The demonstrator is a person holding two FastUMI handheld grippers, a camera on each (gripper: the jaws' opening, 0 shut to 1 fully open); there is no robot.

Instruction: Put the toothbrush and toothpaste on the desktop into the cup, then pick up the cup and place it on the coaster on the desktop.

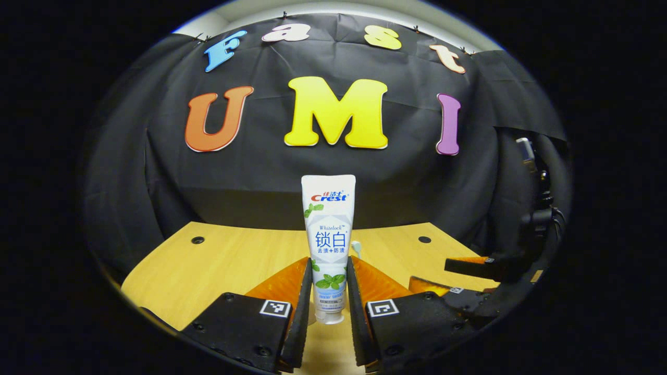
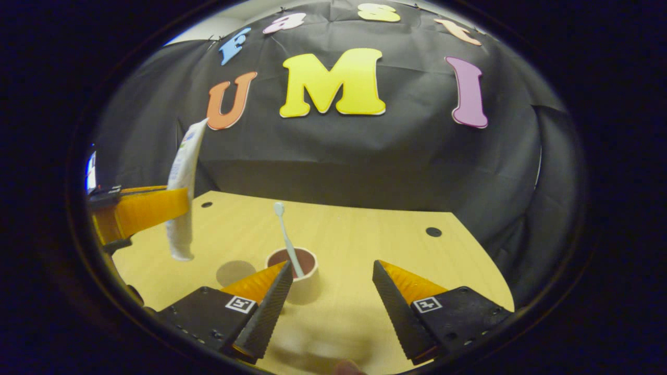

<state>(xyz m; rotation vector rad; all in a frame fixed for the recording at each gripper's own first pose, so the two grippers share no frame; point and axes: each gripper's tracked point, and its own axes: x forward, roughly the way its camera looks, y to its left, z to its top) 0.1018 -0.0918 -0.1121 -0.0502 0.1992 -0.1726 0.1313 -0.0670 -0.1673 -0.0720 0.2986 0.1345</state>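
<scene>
A white toothpaste tube point(image 1: 329, 229) stands upright, cap down, above the wooden desktop point(image 1: 219, 265), with my left gripper point(image 1: 329, 260) shut on its lower half. In the right gripper view the tube point(image 2: 182, 198) hangs at the left, held by the left gripper point(image 2: 151, 205), left of and higher than the cup. The small white cup point(image 2: 305, 273) with a brown inside stands mid-table, and the white toothbrush point(image 2: 286, 237) leans in it, head up. My right gripper point(image 2: 332, 263) is open just in front of the cup, its left finger overlapping the rim.
A flat round dull patch point(image 2: 235, 272), apparently the coaster, lies just left of the cup. The desktop point(image 2: 365, 239) has dark holes point(image 2: 433, 231) near its far corners. Black cloth walls the back and sides. The right gripper point(image 1: 443, 273) appears at the right of the left gripper view.
</scene>
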